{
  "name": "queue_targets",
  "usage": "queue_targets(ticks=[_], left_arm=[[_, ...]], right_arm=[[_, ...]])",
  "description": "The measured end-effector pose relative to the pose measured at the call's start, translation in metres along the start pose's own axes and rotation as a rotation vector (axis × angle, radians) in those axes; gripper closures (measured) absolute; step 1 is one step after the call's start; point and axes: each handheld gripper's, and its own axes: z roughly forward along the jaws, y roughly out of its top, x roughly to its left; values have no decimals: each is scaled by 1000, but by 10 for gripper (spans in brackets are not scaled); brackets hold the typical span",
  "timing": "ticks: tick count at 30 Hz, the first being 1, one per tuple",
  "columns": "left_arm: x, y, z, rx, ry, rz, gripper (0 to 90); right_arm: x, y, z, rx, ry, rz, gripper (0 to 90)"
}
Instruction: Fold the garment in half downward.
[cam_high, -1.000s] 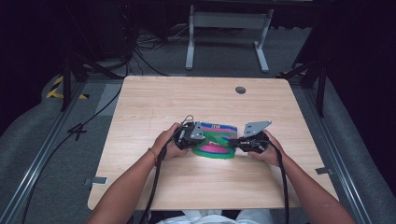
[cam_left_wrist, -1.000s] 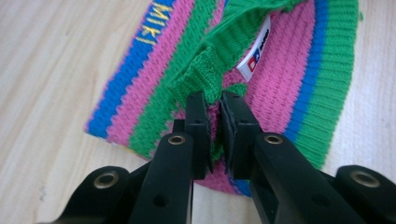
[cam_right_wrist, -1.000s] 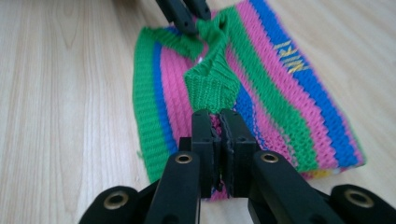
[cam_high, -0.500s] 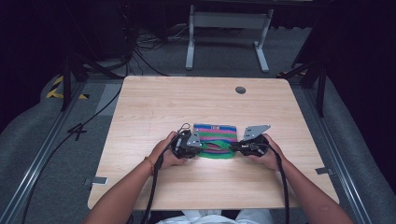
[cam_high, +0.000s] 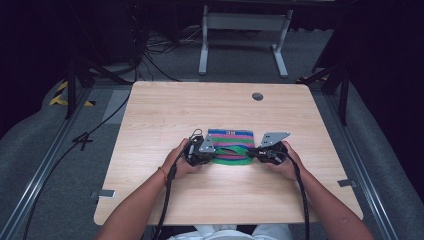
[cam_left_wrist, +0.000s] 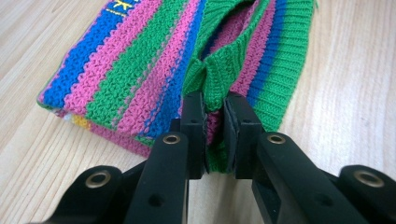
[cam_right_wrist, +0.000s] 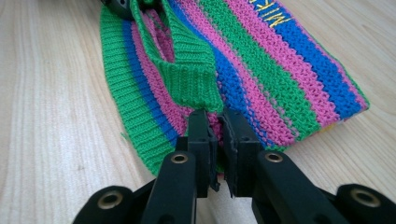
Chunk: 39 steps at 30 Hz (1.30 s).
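In the high view, the left gripper (cam_high: 204, 150) and right gripper (cam_high: 264, 150) are flanking a striped knit (cam_high: 230, 146) lying at the centre of the table (cam_high: 165, 115). In the left gripper view the jaws are pinching the knit's green hem (cam_left_wrist: 219, 74) at mid-frame; in the right gripper view they are clamping the hem (cam_right_wrist: 194, 81) likewise, so a fold or stretch looks under way, and the next move calls for moving both ends evenly
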Motion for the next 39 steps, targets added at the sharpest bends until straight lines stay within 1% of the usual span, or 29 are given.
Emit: queue_targets(ticks=[3, 5, 8, 14, 17, 19, 20, 22, 24, 27, 28, 29, 31, 32, 34, 35, 36, 37, 39], left_arm=[[0, 0, 0, 2, -2, -11, 795], [1, -1, 0, -6, -10, -26, 794], [2, -3, -1, -23, -28, -59, 781], [3, -3, -1, -23, -37, -77, 759], [3, -1, -2, -13, -44, -100, 746], [3, 0, -3, -6, -51, -100, 725], [3, 0, -4, -6, -57, -108, 711], [3, 2, -6, 5, -69, -103, 694], [2, 4, -9, 9, -83, -98, 664], [1, 7, -16, 27, -89, -86, 600], [1, 8, -19, 20, -98, -96, 574], [0, 8, -22, 28, -97, -91, 560], [-1, 9, -28, 37, -81, -84, 510], [-1, 9, -31, 50, -77, -82, 488], [-1, 9, -36, 56, -59, -92, 435], [-1, 8, -40, 63, -42, -94, 410], [-1, 8, -40, 63, -42, -94, 395], [-1, 8, -45, 67, -22, -102, 395], [0, 6, -52, 70, -7, -103, 356]], right_arm=[[-2, 2, 0, 11, -2, 18, 823], [-3, 2, 0, 10, 0, 19, 822], [-3, 1, 0, 6, 5, 36, 819], [-2, 1, -1, 9, -3, 37, 812], [-2, 2, -1, 11, -4, 45, 797], [0, 3, -2, 19, -7, 43, 775], [1, 4, -3, 23, -10, 36, 763], [3, 5, -5, 27, -11, 26, 743], [4, 7, -8, 23, -3, 32, 732], [6, 9, -14, 11, -1, 29, 705], [7, 11, -16, 12, -5, 26, 691], [8, 12, -18, 11, -11, 22, 687], [9, 13, -24, 0, -18, 17, 673], [10, 14, -27, 1, -28, 19, 666], [10, 15, -31, 3, -30, 18, 639], [11, 16, -32, 7, -39, 12, 634], [11, 16, -32, 7, -39, 12, 634], [11, 16, -34, 10, -40, 14, 625], [13, 16, -38, 25, -49, 12, 579]])
